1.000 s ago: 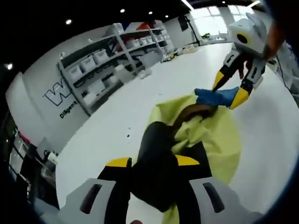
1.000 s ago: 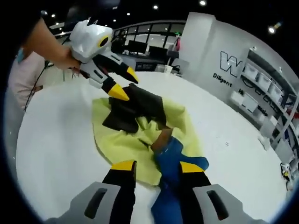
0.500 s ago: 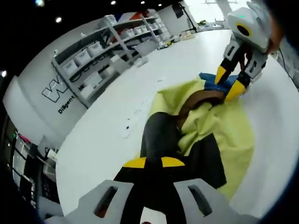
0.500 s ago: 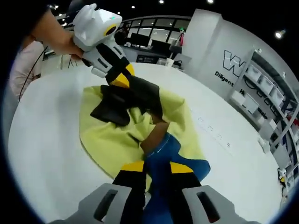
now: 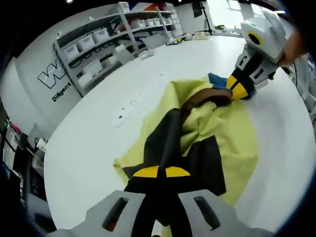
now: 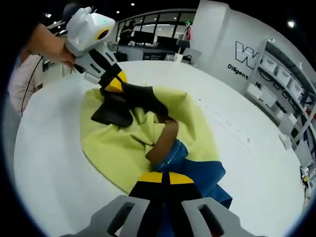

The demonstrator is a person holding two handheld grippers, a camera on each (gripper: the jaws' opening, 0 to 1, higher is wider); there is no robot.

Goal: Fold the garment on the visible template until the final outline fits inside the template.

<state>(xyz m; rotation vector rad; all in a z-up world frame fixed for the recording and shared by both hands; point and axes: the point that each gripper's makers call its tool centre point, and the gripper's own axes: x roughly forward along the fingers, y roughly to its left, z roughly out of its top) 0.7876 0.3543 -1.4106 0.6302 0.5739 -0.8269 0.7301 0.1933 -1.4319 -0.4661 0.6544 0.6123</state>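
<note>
In the left gripper view, the left gripper (image 5: 159, 172) has its two yellow-tipped fingers (image 5: 143, 172) pressed together, pinching a black part of the garment (image 5: 170, 140). From that pinch the black cloth runs straight ahead as a narrow ridge, then joins a brown band and a blue part farther out. On either side of the ridge, and beyond the fingertips, the yellow template (image 5: 232, 138) lies spread on the white table (image 5: 89, 143), with another black panel of the garment lying flat just right of the fingers. At the far end of the garment, the right gripper (image 5: 238, 89) comes in from the upper right, its tips down on the blue cloth.

In the right gripper view, the right gripper (image 6: 162, 178) likewise has its fingers (image 6: 180, 178) closed tight, clamped on the blue part of the garment (image 6: 197, 170). Just ahead of the tips the brown band curves away, then the black cloth. The template (image 6: 108, 148) spreads to the left and ahead of the fingers. Farthest out, the left gripper (image 6: 114, 83) grips the black end, held by a person's hand (image 6: 49, 47). Shelving with bins (image 6: 284, 84) stands beyond the table (image 6: 44, 163).
</note>
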